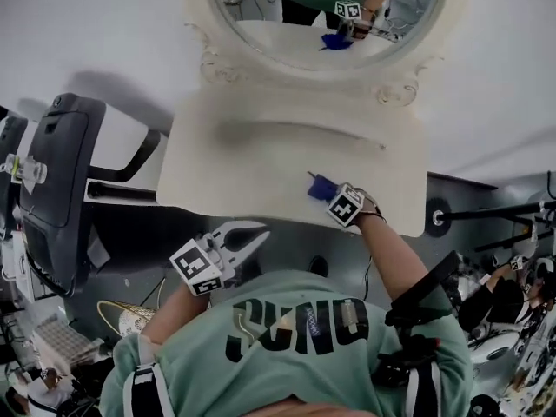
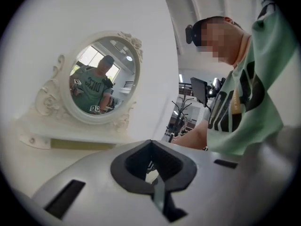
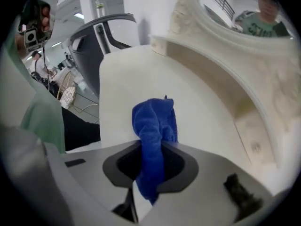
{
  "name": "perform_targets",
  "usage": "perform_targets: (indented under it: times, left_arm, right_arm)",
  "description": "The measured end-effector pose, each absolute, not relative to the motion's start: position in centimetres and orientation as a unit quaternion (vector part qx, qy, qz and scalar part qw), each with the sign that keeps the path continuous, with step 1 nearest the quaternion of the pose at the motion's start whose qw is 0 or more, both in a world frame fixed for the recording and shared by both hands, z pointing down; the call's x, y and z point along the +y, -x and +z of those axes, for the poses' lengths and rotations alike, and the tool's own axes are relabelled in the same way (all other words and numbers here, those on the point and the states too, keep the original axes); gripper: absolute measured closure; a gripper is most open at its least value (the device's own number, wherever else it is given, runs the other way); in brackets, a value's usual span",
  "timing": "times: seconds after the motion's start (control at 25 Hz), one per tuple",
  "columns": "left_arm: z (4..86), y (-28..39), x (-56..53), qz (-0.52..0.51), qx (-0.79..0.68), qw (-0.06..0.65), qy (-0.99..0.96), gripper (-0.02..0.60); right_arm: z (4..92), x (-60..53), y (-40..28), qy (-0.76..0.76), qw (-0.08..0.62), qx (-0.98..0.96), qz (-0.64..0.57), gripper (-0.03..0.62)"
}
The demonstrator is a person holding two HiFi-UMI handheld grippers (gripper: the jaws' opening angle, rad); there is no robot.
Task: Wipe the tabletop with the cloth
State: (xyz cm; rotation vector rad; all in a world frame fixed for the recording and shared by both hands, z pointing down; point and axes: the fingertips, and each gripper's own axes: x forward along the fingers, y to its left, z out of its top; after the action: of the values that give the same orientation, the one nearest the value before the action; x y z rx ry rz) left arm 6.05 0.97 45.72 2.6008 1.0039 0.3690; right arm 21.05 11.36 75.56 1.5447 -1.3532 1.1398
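Right of centre in the head view: right gripper (image 1: 328, 195) clamped on a blue cloth (image 1: 319, 187), low over the near right part of the cream desk (image 1: 243, 168). Actual contact between cloth and desk hard to tell.

Bottom middle of the right gripper view: same right gripper (image 3: 150, 172), jaws pinched on the cloth (image 3: 154, 119). Cloth bunched into a thick wad, passing between the jaws and spilling forward over the desk (image 3: 207, 112).

Lower left of centre in the head view: left gripper (image 1: 249, 243), off the desk's near edge, above the dark gap between desk and green shirt (image 1: 295, 337). Jaws spread apart, nothing between them. Bottom middle of the left gripper view: left gripper (image 2: 153, 168) again, only a bare gap between the jaws.

Top of the head view, at the back of the desk: oval mirror (image 1: 287, 42) in an ornate cream frame, with the cloth and a marker cube reflected in the glass. Left centre of the left gripper view: same mirror (image 2: 101, 81) against a white wall, with the green shirt reflected. Upper right of the right gripper view: curve of the mirror (image 3: 244, 13) frame.

Left edge of the head view: dark grey chair (image 1: 56, 172), just beside the desk's left end. Upper left of the right gripper view: chair (image 3: 101, 36) beyond the desk's far edge.
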Motion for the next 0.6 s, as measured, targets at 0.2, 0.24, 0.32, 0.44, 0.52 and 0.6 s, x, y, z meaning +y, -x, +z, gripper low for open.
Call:
perform_targets:
  times: [0.2, 0.24, 0.32, 0.44, 0.52, 0.6]
  left_arm:
    - [45.3, -7.9, 12.8, 0.147, 0.415, 0.152, -0.885, 0.572]
    - [45.1, -7.9, 14.1, 0.15, 0.421, 0.149, -0.882, 0.572]
    - [44.9, -7.9, 15.7, 0.153, 0.425, 0.144, -0.88, 0.572]
    - [44.6, -7.5, 15.5, 0.151, 0.416, 0.139, -0.886, 0.572]
    - [44.4, -6.8, 13.9, 0.142, 0.405, 0.14, -0.892, 0.572]
    - [44.7, -5.6, 11.1, 0.133, 0.39, 0.144, -0.9, 0.572]
  right_arm:
    - [76.5, 31.6, -25.4, -0.638, 0.378, -0.433, 0.513, 0.516]
    - [76.5, 34.0, -25.9, -0.642, 0.375, -0.421, 0.52, 0.516]
    - [76.5, 37.0, -26.2, -0.646, 0.372, -0.406, 0.529, 0.516]
    - [76.4, 38.1, -26.5, -0.64, 0.39, -0.391, 0.535, 0.516]
    - [76.1, 36.9, -26.3, -0.632, 0.403, -0.39, 0.534, 0.516]
    - [75.3, 32.3, -24.8, -0.631, 0.399, -0.417, 0.519, 0.516]
